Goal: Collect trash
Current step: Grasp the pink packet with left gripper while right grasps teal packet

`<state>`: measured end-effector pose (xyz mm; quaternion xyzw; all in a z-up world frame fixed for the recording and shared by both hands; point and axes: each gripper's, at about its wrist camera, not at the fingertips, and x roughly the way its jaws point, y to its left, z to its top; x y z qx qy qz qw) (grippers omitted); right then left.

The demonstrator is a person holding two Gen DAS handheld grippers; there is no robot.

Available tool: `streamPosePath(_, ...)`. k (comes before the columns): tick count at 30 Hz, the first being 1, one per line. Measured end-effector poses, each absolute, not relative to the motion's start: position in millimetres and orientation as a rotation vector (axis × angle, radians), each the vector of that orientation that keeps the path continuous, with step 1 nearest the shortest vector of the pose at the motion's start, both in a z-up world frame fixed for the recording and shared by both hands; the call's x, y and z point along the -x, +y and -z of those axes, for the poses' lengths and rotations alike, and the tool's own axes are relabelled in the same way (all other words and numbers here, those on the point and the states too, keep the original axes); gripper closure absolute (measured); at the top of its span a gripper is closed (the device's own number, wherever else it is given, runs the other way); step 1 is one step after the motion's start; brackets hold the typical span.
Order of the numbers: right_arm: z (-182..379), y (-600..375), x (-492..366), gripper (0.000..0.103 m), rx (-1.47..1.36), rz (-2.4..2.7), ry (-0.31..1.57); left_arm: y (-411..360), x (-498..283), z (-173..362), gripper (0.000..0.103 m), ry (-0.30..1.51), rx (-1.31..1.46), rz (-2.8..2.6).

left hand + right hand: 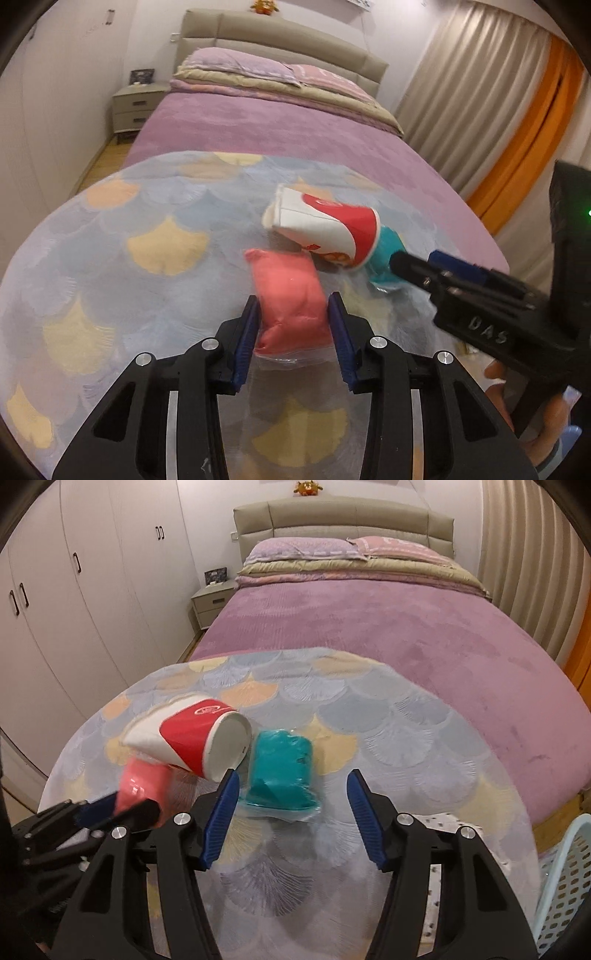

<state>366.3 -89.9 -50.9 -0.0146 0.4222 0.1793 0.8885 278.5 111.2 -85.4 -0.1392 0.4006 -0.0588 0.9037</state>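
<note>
With the left claw (291,325) clamped on the soft pink plastic-wrapped pouch (290,299) and the right claw (291,812) apart around the teal plastic-wrapped pouch (280,771), the tipped red-and-white paper cup (199,738) at frame centre-left could be knocked rolling.

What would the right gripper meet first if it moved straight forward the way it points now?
Most likely the teal packet: it lies just ahead of the open right gripper, near its left finger. The paper cup lies further left, probably outside that line. Depth is uncertain in this fisheye view.
</note>
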Motion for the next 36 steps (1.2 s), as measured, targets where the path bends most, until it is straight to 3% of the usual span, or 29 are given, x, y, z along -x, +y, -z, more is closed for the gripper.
streamPosePath(10, 67.1, -74.9, -378.1, 0.046, 0.054, -0.360, 0.899, 103.7, -275.1, 80.4, 0.066, 0.810, 0.263, 0.109)
streamPosePath(13, 67.0, -73.1, -377.1, 0.060, 0.065, -0.365, 0.894, 104.0, -272.8, 78.8, 0.066, 0.802, 0.260, 0.106)
streamPosePath(17, 65.0, -75.2, -371.6, 0.064, 0.079, -0.353, 0.873, 102.3, -264.7, 72.1, 0.067, 0.762, 0.245, 0.107)
streamPosePath(36, -22.4, -141.0, -270.0, 0.066, 0.059, -0.300, 0.739, 53.4, -186.9, -9.3, 0.067, 0.587, 0.173, 0.247)
